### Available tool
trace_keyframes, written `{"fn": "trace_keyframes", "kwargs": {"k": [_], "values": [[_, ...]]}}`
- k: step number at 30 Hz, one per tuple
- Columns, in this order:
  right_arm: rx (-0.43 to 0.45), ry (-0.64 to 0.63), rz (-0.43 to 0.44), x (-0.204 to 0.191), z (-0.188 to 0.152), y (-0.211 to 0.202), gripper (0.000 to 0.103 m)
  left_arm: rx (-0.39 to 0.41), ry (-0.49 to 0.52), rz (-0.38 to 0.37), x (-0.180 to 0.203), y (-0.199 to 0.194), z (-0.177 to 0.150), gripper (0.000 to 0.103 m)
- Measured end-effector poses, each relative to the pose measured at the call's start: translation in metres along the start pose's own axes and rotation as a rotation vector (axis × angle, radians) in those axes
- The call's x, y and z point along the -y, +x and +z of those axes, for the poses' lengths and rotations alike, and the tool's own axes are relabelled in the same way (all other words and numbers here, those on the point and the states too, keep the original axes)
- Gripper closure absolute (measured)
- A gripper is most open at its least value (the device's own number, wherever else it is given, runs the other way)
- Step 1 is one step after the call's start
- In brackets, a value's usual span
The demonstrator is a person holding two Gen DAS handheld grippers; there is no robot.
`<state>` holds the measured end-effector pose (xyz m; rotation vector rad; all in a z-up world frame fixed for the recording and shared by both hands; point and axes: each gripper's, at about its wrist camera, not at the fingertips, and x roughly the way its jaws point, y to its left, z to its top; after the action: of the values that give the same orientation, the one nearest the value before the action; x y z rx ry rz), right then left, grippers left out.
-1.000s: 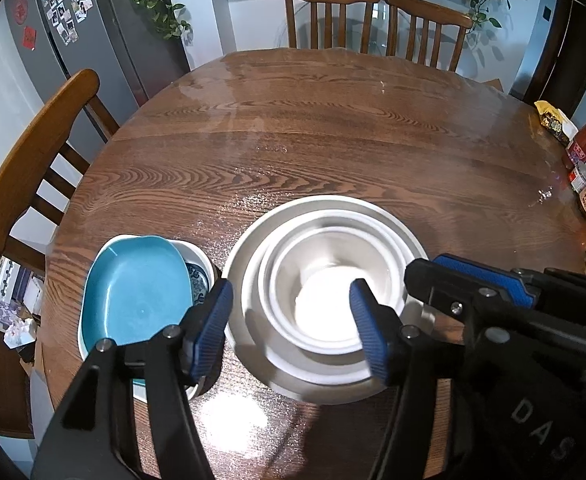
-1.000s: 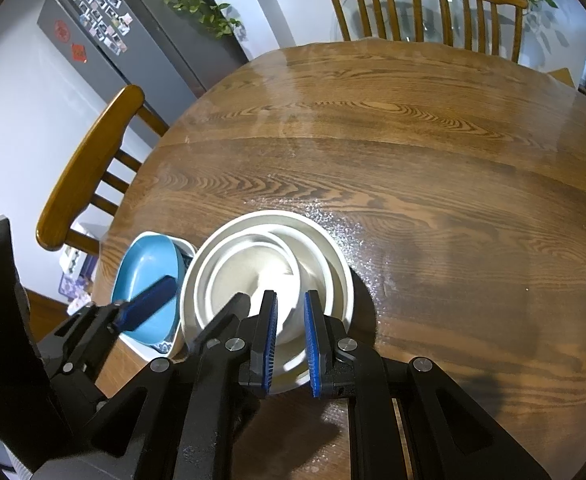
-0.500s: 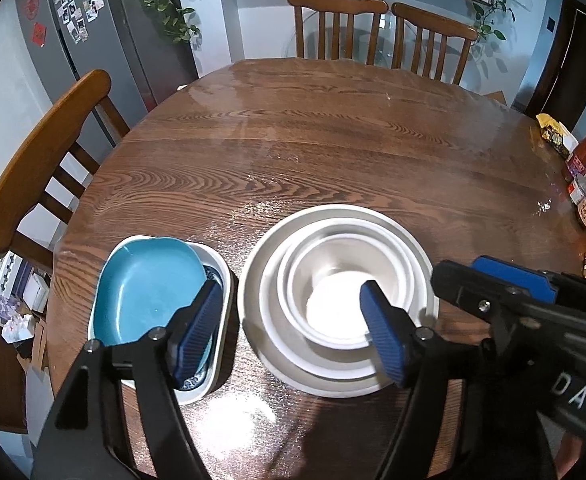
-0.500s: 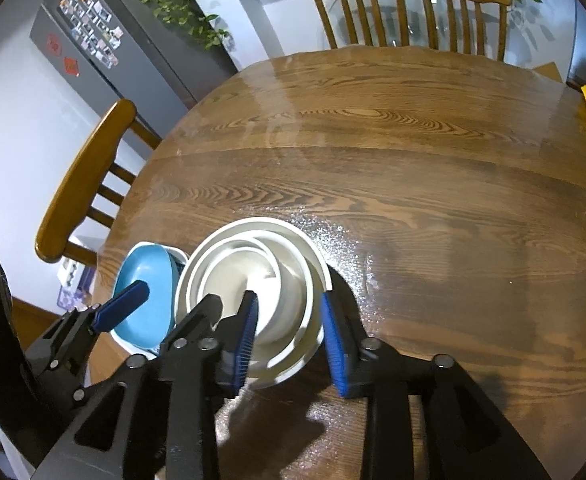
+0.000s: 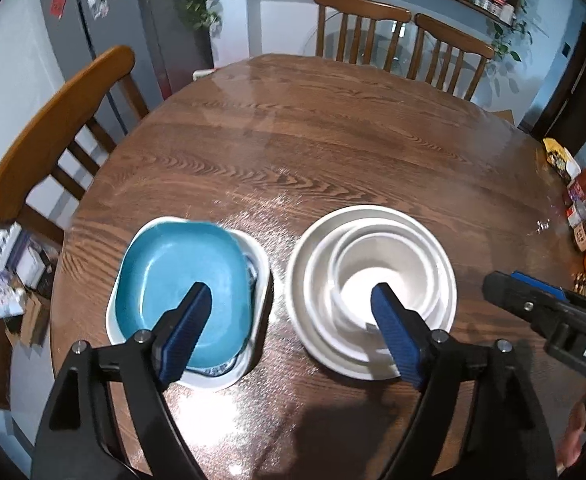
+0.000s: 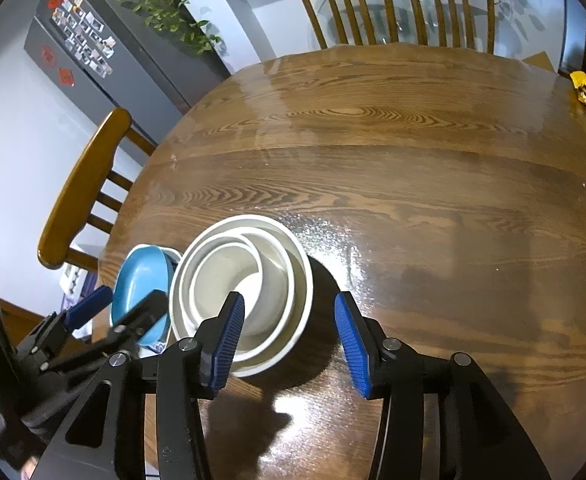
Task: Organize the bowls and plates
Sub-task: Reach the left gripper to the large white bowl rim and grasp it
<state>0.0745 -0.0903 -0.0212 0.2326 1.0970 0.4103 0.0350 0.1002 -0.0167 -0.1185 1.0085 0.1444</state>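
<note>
Resting side by side near the round wooden tabletop (image 5: 333,140) edge: nested white ceramic bowls (image 6: 241,292) right, blue square dish (image 5: 181,280) on white plate left; left gripper (image 5: 291,314) and right gripper (image 6: 289,340) jaws just opening, apart, empty, hovering.

Your left wrist camera looks steeply down along the left gripper (image 5: 289,304), close above the near edge of the round wooden table (image 5: 333,140), with the blue dish (image 5: 173,268) and the nested white bowls (image 5: 373,276) just past its fingers. Your right wrist camera looks down from beside it, over the right gripper (image 6: 289,328), and puts the same bowls (image 6: 249,280) and dish (image 6: 137,280) at lower left. Both views face across the table toward two chairs (image 5: 401,28) and share the fridge (image 6: 105,52); each catches the other gripper at its edge.
</note>
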Motion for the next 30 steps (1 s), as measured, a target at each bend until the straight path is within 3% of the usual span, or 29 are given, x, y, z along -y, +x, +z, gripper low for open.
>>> {"fn": "trace_keyframes", "kwargs": {"k": [2, 12, 19, 23, 25, 27, 30], "values": [[-0.003, 0.003, -0.001, 0.003, -0.001, -0.001, 0.055, -0.024, -0.02, -0.008, -0.008, 0.0, 0.002, 0.015], [-0.027, 0.042, -0.005, 0.02, -0.008, 0.004, 0.055, -0.061, -0.052, 0.026, -0.035, -0.001, 0.001, 0.015], [-0.036, 0.071, 0.012, 0.026, -0.013, 0.013, 0.055, -0.125, -0.084, -0.036, -0.044, 0.018, 0.001, 0.015], [-0.039, 0.102, 0.035, 0.031, -0.015, 0.018, 0.055, -0.127, -0.066, -0.026, -0.042, 0.022, 0.007, 0.016], [-0.04, 0.113, 0.037, 0.032, -0.015, 0.02, 0.055, -0.128, -0.053, -0.026, -0.04, 0.024, 0.009, 0.018], [-0.04, 0.125, 0.051, 0.033, -0.015, 0.023, 0.055, -0.135, -0.041, -0.046, -0.039, 0.026, 0.009, 0.028], [-0.036, 0.145, 0.064, 0.034, -0.015, 0.025, 0.055, -0.145, -0.024, -0.064, -0.038, 0.03, 0.012, 0.03]]}}
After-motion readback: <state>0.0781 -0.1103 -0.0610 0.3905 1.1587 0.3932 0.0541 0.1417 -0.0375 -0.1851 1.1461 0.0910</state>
